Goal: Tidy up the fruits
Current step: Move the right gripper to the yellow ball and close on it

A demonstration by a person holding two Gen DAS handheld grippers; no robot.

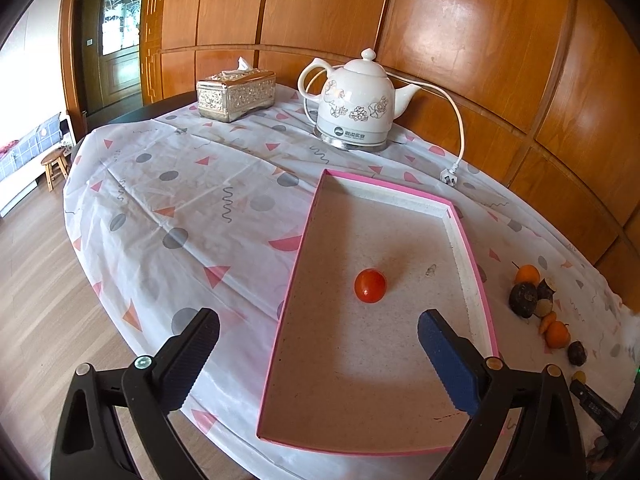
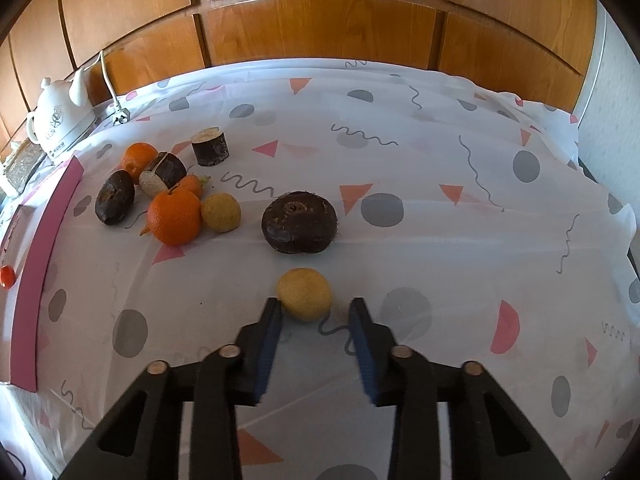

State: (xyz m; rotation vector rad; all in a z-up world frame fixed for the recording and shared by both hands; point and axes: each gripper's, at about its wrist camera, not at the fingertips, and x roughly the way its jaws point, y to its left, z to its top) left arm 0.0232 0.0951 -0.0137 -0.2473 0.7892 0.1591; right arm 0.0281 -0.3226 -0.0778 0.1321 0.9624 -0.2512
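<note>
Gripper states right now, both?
Left gripper: open, holding nothing.
Right gripper: open; small round yellow fruit between its fingertips, not gripped.

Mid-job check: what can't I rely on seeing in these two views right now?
- Right wrist view: the pink tray is cut off by the left edge; only part of the red tomato shows.
- Left wrist view: the fruit pile is small at the right edge, kinds unclear.
- Left wrist view: the left gripper finger hides the tray's near right corner.

Left tongs (image 1: 318, 330) wide — right tongs (image 2: 316, 312) narrowed.
</note>
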